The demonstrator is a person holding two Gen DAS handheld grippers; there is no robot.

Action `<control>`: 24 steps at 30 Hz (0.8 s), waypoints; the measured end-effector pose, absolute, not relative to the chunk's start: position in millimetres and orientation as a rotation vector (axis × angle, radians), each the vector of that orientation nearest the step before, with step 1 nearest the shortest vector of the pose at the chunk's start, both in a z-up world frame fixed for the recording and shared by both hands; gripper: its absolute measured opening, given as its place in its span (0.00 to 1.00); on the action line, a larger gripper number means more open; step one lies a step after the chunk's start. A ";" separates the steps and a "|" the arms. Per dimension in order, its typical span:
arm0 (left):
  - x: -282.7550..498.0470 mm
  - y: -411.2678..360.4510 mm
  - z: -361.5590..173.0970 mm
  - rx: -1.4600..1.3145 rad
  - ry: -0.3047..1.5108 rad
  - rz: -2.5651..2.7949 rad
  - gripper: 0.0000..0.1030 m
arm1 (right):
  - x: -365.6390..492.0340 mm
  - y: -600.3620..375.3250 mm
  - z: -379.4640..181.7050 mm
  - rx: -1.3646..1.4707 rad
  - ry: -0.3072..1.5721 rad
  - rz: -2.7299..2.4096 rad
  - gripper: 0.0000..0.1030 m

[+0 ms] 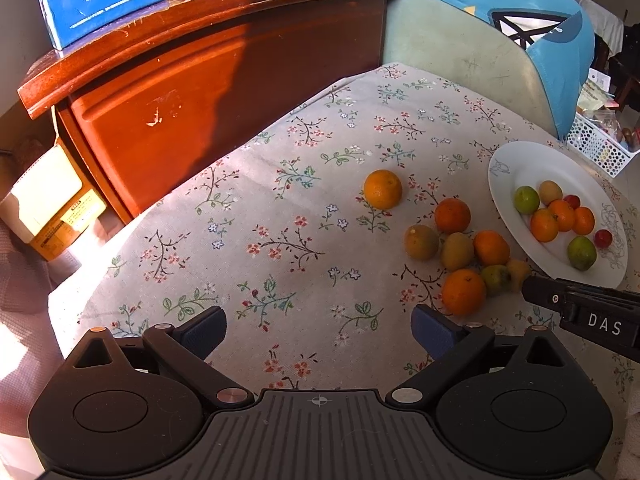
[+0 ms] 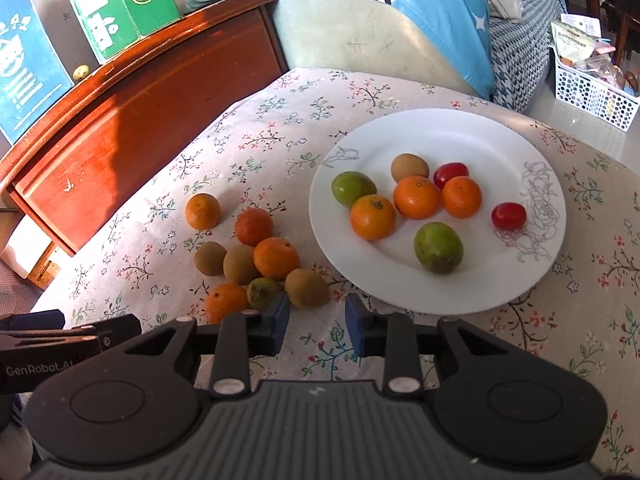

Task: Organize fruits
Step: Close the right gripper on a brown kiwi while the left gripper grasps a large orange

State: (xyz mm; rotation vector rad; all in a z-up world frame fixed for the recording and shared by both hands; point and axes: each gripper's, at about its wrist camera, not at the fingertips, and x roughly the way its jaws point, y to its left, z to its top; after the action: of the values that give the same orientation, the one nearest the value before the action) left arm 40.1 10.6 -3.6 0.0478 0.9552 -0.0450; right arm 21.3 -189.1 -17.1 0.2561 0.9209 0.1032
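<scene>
A white plate [image 2: 460, 136] holds three oranges [image 2: 416, 197], two green fruits [image 2: 438, 247], a kiwi [image 2: 409, 167] and two red tomatoes [image 2: 508, 215]. To its left, loose oranges [image 2: 276, 257] and kiwis [image 2: 307, 288] cluster on the floral cloth, with one orange [image 2: 203, 211] apart. My right gripper [image 2: 317, 324] is open and empty, just short of the nearest kiwi. My left gripper [image 1: 319, 330] is wide open and empty, above bare cloth left of the pile [image 1: 464, 291]. The plate also shows in the left wrist view [image 1: 520, 160].
A wooden cabinet [image 1: 192, 92] with blue and green boxes stands left of the table. A pale chair back with a blue shirt [image 2: 432, 12] is behind. A white perforated basket [image 2: 588, 92] sits at the far right. The right gripper's body [image 1: 584, 312] reaches into the left view.
</scene>
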 end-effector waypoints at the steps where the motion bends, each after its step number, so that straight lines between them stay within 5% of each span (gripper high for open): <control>1: 40.1 10.7 -3.8 0.048 0.955 -0.046 0.95 | 22.4 -186.8 -18.9 0.251 0.920 0.109 0.30; 24: 39.7 -15.7 -10.6 0.029 0.906 -0.218 0.83 | 12.5 -188.5 -15.5 0.198 0.917 0.175 0.14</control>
State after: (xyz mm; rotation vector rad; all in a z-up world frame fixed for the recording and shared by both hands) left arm 39.7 -15.7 -10.6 0.0294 0.9064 -0.2183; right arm 12.5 -188.5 -15.5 0.1980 0.9165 0.1751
